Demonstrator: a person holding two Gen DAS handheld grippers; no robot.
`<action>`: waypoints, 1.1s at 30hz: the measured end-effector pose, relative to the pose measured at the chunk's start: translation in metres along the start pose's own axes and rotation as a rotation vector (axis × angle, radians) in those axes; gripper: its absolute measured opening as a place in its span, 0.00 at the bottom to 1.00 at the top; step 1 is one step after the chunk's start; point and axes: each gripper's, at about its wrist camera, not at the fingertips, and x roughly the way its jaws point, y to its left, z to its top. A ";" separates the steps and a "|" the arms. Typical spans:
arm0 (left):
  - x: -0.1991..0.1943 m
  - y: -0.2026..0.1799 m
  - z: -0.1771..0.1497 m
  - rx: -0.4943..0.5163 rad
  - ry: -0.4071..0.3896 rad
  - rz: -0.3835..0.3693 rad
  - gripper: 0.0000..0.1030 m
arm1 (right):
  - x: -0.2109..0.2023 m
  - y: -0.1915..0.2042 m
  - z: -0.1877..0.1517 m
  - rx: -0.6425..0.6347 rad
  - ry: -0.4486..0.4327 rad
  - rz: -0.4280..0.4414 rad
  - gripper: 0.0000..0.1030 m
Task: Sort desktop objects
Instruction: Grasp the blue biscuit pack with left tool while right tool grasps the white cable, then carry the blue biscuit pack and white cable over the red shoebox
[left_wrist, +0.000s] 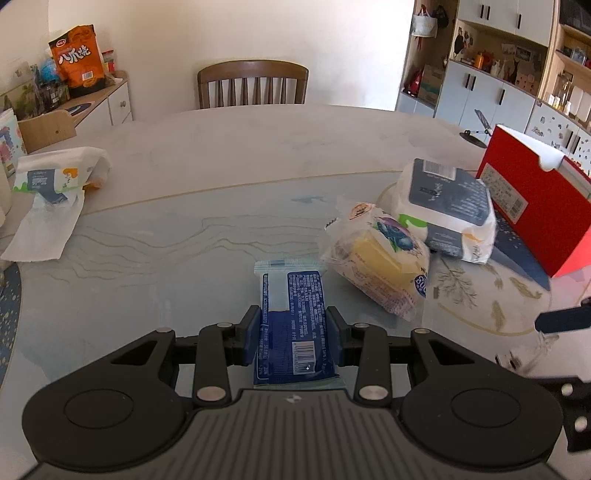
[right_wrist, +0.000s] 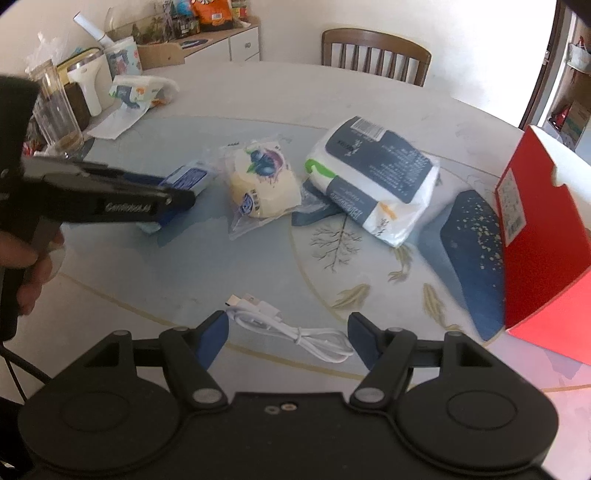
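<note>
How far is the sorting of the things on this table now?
Done: nothing looks sorted yet; whether the red box holds anything cannot be seen. In hand: the left gripper is clamped on the blue packet. Left: the bread bag, the tissue pack and the white cable, which lies between the open right gripper's fingers.

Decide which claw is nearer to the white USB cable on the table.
Right. The right claw hangs open directly over the white USB cable; the left claw is farther back, shut on the blue packet.
</note>
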 end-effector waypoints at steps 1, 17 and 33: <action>-0.003 -0.001 -0.001 -0.002 -0.002 -0.001 0.35 | -0.001 -0.001 0.000 0.002 -0.004 -0.001 0.68; -0.041 -0.021 -0.038 -0.034 0.049 -0.003 0.35 | -0.024 -0.028 -0.017 0.019 -0.014 0.002 0.68; -0.077 -0.085 -0.020 0.040 -0.039 -0.088 0.35 | -0.057 -0.068 -0.020 0.037 -0.062 0.006 0.68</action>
